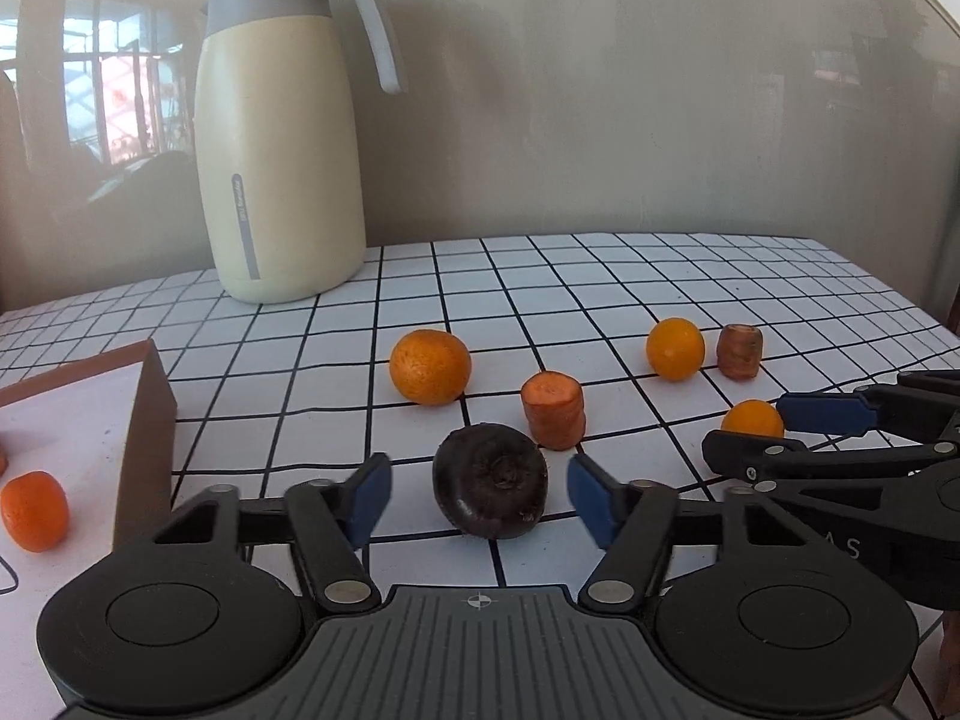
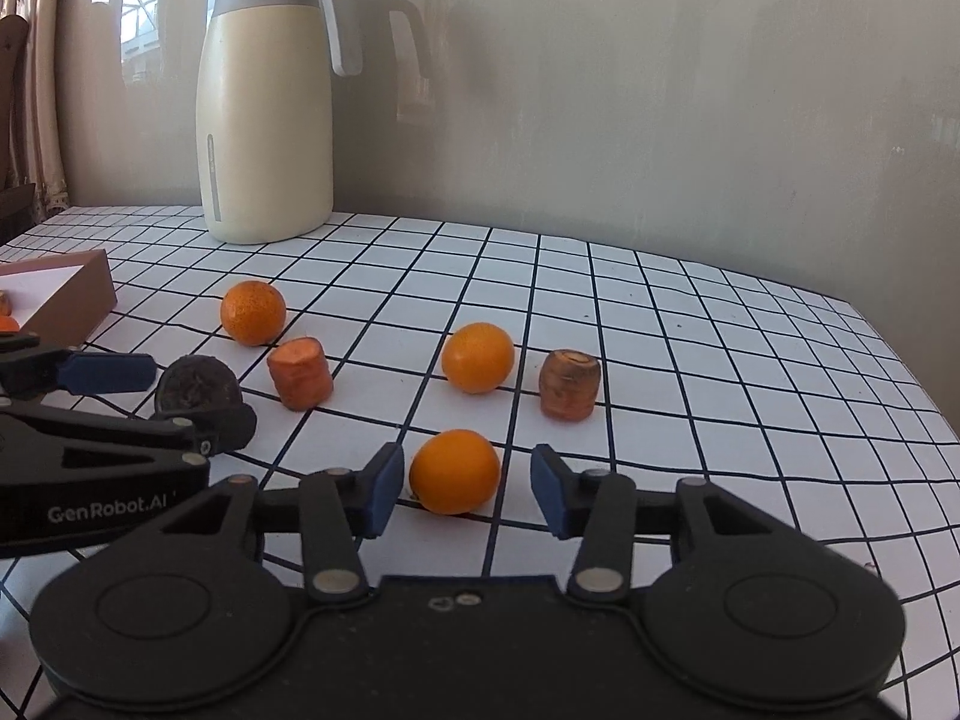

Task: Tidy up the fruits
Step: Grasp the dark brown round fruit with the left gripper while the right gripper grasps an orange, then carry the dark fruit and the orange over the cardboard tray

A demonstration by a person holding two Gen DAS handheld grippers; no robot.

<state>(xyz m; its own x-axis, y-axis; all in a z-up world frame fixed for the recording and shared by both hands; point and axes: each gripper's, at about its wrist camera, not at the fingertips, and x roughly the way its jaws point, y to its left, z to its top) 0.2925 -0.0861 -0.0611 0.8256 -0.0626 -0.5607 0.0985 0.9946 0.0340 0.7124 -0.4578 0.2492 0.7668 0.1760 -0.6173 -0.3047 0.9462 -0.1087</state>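
Loose on the table – three oranges (image 2: 252, 312), two carrot chunks (image 2: 299, 374).

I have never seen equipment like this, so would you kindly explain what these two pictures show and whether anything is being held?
Each picture comes from a camera mounted on a hand-held two-finger gripper, looking along its fingers. The left gripper straddles a dark round fruit; the right gripper straddles an orange. The pads do not yet press, so nothing is held. On the checked tablecloth lie more oranges, two carrot pieces, a cream jug and a box.
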